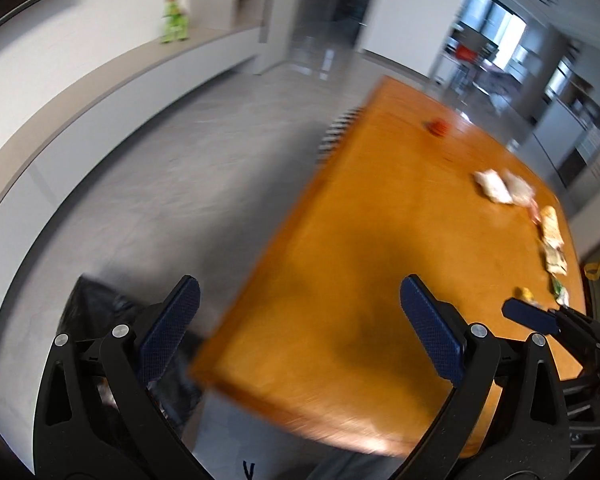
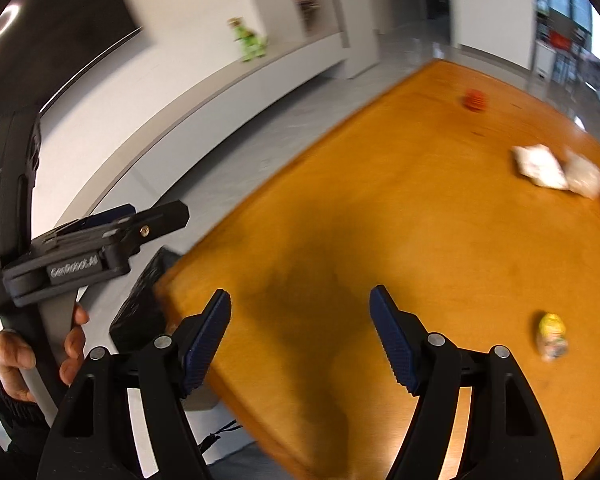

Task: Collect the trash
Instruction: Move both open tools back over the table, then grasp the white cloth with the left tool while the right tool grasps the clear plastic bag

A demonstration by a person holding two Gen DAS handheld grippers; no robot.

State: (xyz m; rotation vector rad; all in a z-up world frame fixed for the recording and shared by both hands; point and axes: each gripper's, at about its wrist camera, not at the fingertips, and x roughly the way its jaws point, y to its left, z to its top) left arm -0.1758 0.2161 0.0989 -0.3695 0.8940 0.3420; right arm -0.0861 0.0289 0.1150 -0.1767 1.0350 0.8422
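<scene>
Several crumpled snack wrappers lie along the right side of an orange wooden table (image 1: 360, 240): white packets (image 1: 496, 186), printed ones (image 1: 552, 240) and a small yellow one (image 1: 526, 294). The right wrist view shows the white packets (image 2: 540, 166) and the yellow wrapper (image 2: 552, 334) too. A black trash bag (image 1: 96, 304) sits on the floor by the table's near left corner, and it also shows in the right wrist view (image 2: 148, 300). My left gripper (image 1: 300, 320) is open and empty over that corner. My right gripper (image 2: 300, 320) is open and empty above bare tabletop (image 2: 380, 200). Both views are motion-blurred.
A small orange object (image 1: 438, 126) rests near the table's far end. A green toy figure (image 2: 248, 42) stands on a low grey ledge along the wall. Grey floor (image 1: 180, 180) spreads left of the table. A hand (image 2: 72, 344) holds the left gripper (image 2: 152, 218). The right gripper (image 1: 532, 316) shows at the edge.
</scene>
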